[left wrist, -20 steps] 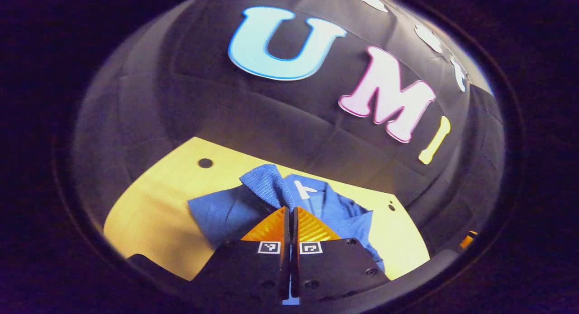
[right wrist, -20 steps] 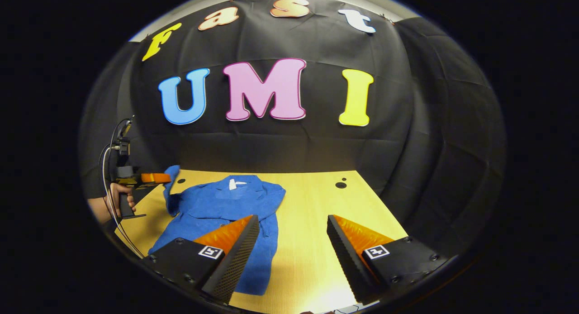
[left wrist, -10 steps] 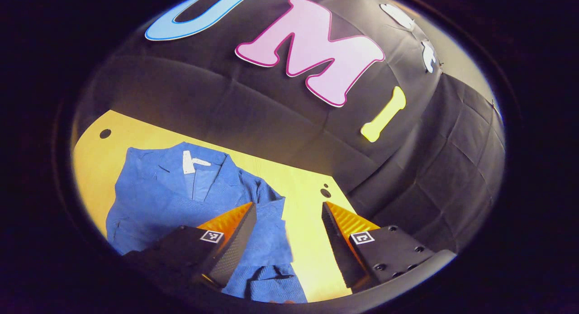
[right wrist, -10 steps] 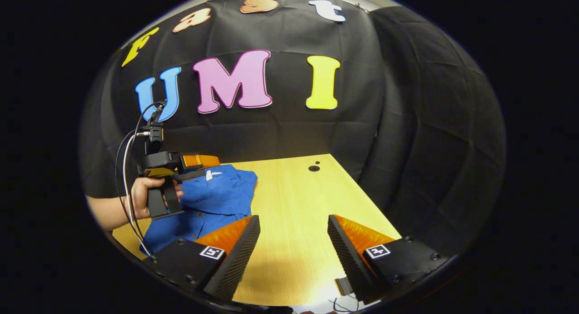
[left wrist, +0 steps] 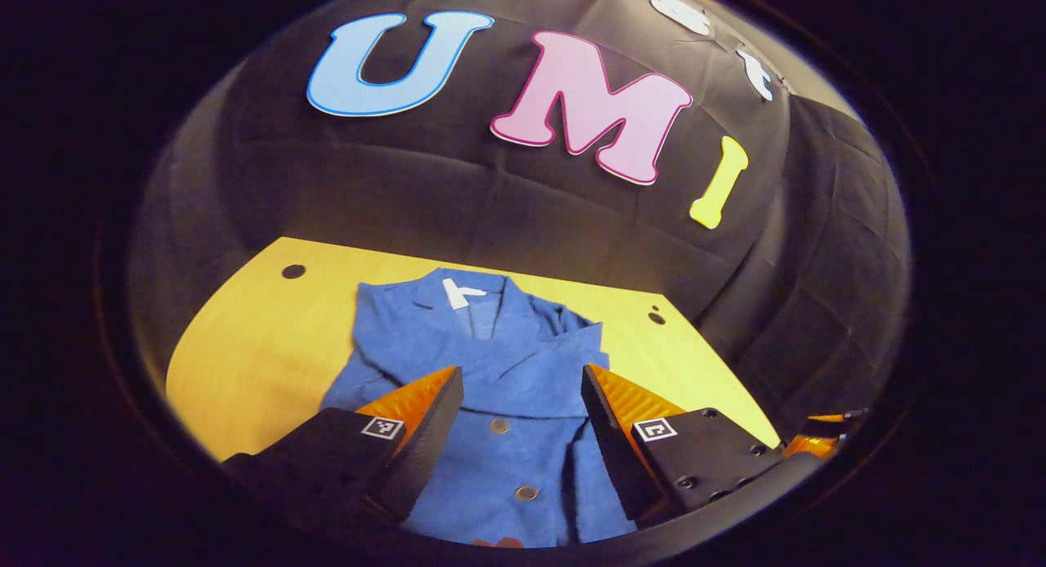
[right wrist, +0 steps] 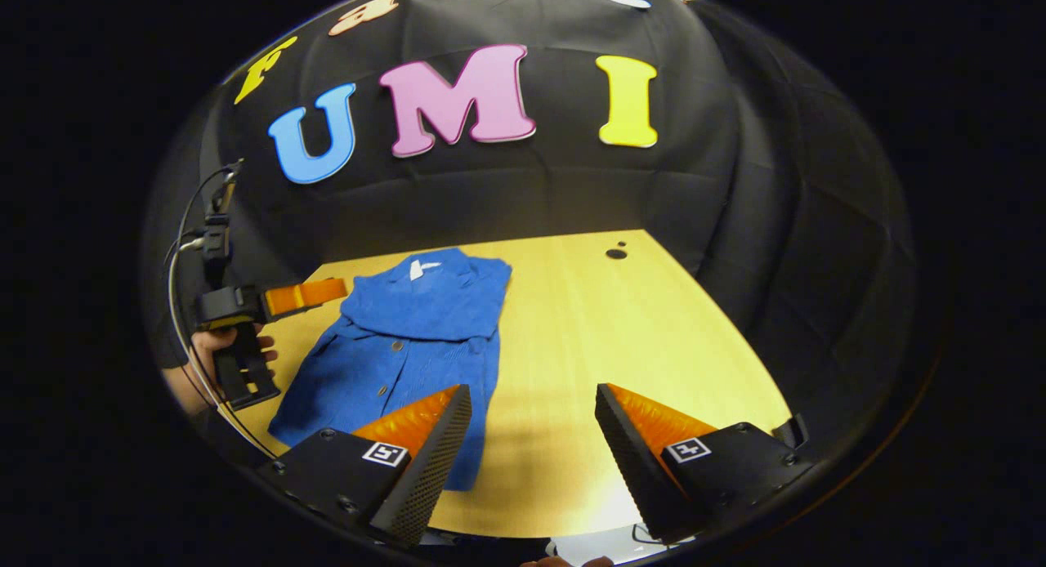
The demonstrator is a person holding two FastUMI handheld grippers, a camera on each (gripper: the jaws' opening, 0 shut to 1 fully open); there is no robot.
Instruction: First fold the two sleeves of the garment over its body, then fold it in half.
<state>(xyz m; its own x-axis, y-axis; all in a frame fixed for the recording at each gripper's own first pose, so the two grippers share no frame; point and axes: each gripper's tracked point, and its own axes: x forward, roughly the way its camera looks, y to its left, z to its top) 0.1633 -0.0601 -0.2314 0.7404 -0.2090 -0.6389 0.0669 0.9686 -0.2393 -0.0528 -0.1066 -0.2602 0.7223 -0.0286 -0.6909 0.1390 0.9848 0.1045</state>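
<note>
The blue button-front garment of soft ribbed cloth (left wrist: 490, 371) lies flat on the pale yellow wooden table (right wrist: 637, 322), collar toward the booth's black cloth wall and hem toward the near edge, on the left part of the tabletop as the right gripper view shows it. Both sleeves appear to lie folded across the chest, forming a band of doubled cloth below the collar with its white neck label (left wrist: 459, 292), so the sleeve step looks done and the fold in half is the step in hand. The left gripper (left wrist: 521, 395) hovers over the buttoned lower front with its fingers spread wide and nothing between them; in the right gripper view it sits off the garment's left edge, held by a hand (right wrist: 214, 350) with cables trailing from it. The right gripper (right wrist: 533, 412) hangs over bare table just beside the garment's right edge, likewise wide apart and empty. The next move likely calls for each gripper to pinch a hem corner and carry it up to the shoulders, or to take one side and lay it over the other. Nothing stands in the way: the table carries only small dark holes (right wrist: 616, 253) near the far edge, well apart from the cloth.
</note>
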